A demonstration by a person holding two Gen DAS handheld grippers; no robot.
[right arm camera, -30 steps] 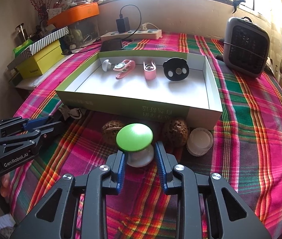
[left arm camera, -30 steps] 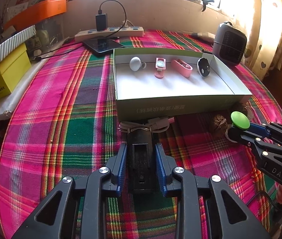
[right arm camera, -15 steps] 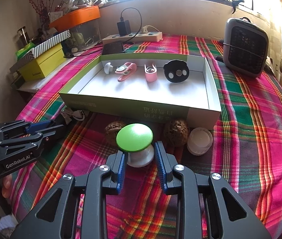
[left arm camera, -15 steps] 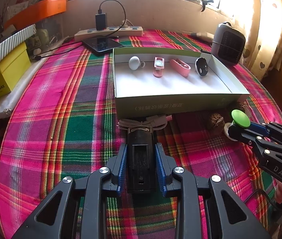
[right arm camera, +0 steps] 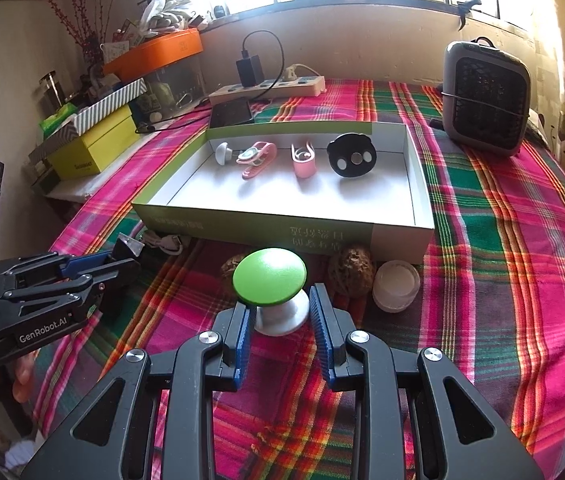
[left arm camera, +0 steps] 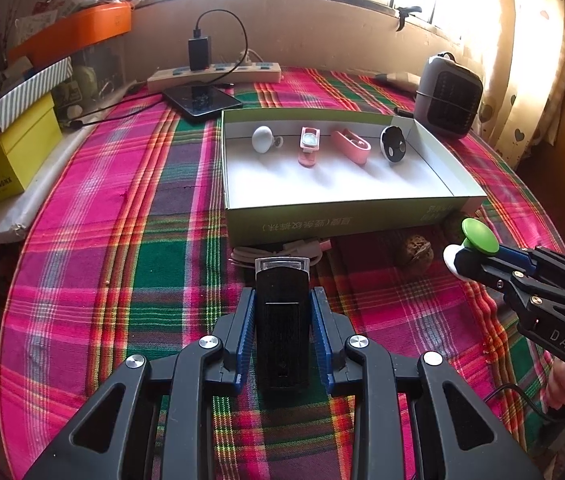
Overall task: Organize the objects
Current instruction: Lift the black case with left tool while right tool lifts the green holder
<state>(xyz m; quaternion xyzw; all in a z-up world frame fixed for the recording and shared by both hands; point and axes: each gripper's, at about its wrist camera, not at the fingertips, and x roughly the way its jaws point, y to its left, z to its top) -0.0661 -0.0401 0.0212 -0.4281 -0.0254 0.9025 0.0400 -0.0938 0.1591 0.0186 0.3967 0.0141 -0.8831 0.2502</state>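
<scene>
Green-capped, white-based knob clamped between the right gripper's blue pads, held above the plaid cloth before the box, black rectangular device gripped by the left gripper, walnuts lain beside a white lid.

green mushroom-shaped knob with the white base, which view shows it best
The right wrist view: the green mushroom-shaped knob with the white base sits close and central, its base gripped in the right claw. The left wrist view shows it small at the right edge, base mostly hidden by that claw.
</scene>
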